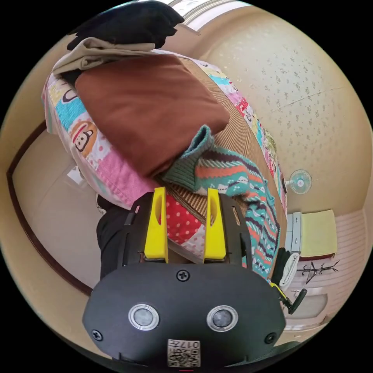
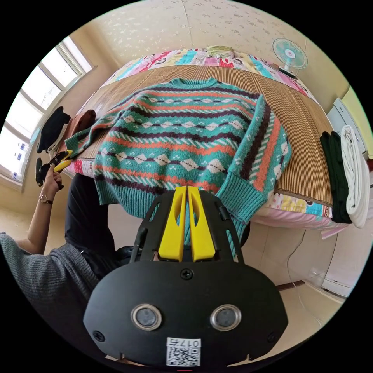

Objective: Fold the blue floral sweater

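Observation:
The sweater [image 2: 182, 128], teal knit with orange, dark and white bands, lies spread flat and face up on a bamboo mat [image 2: 303, 128] on the bed. Its hem hangs over the near edge. My right gripper [image 2: 187, 189] is shut on the middle of that hem, with teal fabric showing in the thin slit between its jaws. The left sleeve cuff [image 1: 190, 165] lies by the bed edge, just beyond my open left gripper [image 1: 185, 191], which holds nothing. A hand holds the left gripper [image 2: 54, 163] in the right gripper view, beside the sleeve end.
A folded brown garment [image 1: 147, 105] with beige and black clothes [image 1: 128, 23] behind it lies close to the cuff. Dark green and white folded clothes [image 2: 345, 175] lie at the bed's right end. A fan [image 2: 289, 52], a window [image 2: 23, 128] and the person's grey sleeve [image 2: 42, 268] are nearby.

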A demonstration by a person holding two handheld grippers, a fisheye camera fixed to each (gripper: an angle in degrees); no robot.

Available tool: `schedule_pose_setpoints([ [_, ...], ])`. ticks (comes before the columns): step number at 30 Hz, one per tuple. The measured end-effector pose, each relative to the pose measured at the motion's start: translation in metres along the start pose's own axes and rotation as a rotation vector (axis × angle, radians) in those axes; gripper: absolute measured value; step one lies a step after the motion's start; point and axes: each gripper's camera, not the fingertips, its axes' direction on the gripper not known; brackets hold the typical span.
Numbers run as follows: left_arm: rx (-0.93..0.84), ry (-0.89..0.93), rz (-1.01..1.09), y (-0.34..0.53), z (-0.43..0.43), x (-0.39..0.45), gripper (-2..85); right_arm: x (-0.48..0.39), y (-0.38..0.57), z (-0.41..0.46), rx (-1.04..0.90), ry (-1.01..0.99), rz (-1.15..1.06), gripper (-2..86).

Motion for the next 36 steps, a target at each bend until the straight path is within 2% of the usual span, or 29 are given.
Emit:
schedule_pose_setpoints([
  [3,-0.021,0.117,-0.072,-0.009,0.013,-0.008,15.4,0.0,0.004,-0.01,-0.002,-0.032,0.004,0.5],
  [7,-0.039,0.172,-0.144,-0.013,0.012,-0.011,15.2,0.003,0.026,-0.02,-0.009,-0.112,-0.003,0.4],
  [10,-0.11,0.328,-0.168,-0.004,0.02,-0.011,14.6,0.017,0.041,-0.027,-0.008,-0.192,0.013,0.3],
  [13,-0.184,0.486,-0.302,0.013,0.048,-0.024,15.0,0.037,0.051,-0.035,0.005,-0.267,0.059,0.3],
  [15,-0.119,0.582,-0.379,0.018,0.062,-0.034,15.0,0.046,0.052,-0.042,0.02,-0.304,0.072,0.3],
  [18,-0.044,0.632,-0.474,0.018,0.07,-0.04,14.1,0.053,0.047,-0.054,0.042,-0.309,0.054,0.4],
  [21,-0.015,0.574,-0.541,0.018,0.068,-0.032,8.6,0.051,0.032,-0.069,0.064,-0.234,0.0,0.5],
  [23,0.099,0.553,-0.379,0.011,0.04,-0.004,3.7,0.048,0.022,-0.078,0.097,-0.178,-0.031,0.5],
  [24,0.156,0.446,-0.264,0.005,0.015,0.023,3.4,0.044,0.016,-0.084,0.117,-0.154,-0.05,0.5],
  [26,0.277,0.353,-0.099,0.002,-0.018,0.069,3.0,0.036,0.007,-0.09,0.132,-0.152,-0.081,0.4],
  [29,0.423,0.33,0.159,0.004,-0.044,0.163,3.1,0.025,0.0,-0.095,0.149,-0.192,-0.109,0.3],
  [32,0.399,0.306,0.503,0.026,-0.02,0.29,3.5,0.021,0.007,-0.099,0.164,-0.24,-0.098,0.3],
  [34,0.313,0.308,0.734,0.06,0.022,0.364,4.2,0.028,0.018,-0.103,0.17,-0.28,-0.065,0.4],
  [36,0.086,0.247,1.056,0.125,0.106,0.444,6.9,0.038,0.03,-0.105,0.174,-0.296,-0.034,0.5],
])
